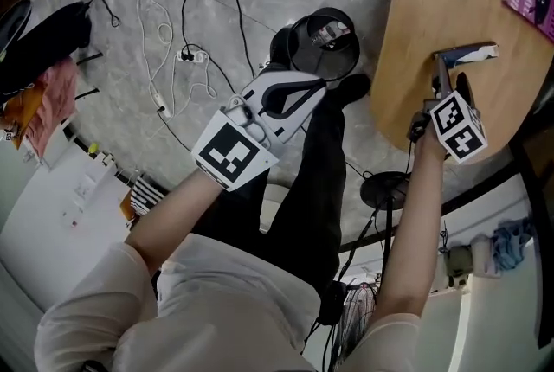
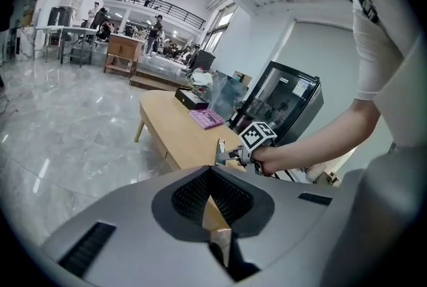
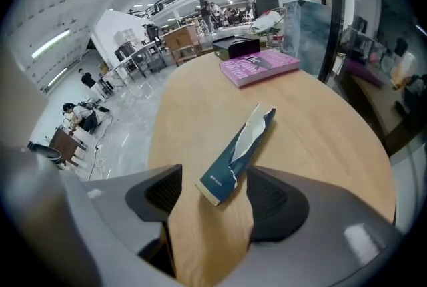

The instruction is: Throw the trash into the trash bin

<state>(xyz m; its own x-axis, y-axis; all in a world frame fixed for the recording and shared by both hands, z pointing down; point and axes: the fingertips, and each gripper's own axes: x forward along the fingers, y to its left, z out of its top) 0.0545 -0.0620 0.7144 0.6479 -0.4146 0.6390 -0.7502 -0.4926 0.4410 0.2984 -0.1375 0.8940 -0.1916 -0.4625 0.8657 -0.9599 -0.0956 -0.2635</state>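
The trash is a torn dark-blue wrapper [image 3: 240,149] lying flat on the round wooden table [image 3: 313,139]. It also shows at the table's near edge, as the wrapper [image 1: 468,54], in the head view. My right gripper [image 3: 213,175] is open, and the wrapper's near end lies between its jaws without being pinched. From above, the right gripper [image 1: 452,73] rests at the table's edge. A black round trash bin [image 1: 325,41] stands on the floor left of the table. My left gripper [image 1: 322,85] hovers just short of the bin, shut and empty. Its tips [image 2: 211,169] meet.
A pink book [image 3: 259,67] and a black box [image 3: 235,47] lie at the table's far side. White and black cables [image 1: 164,33] with a power strip trail over the grey floor left of the bin. A black stand base [image 1: 385,187] sits under the table edge.
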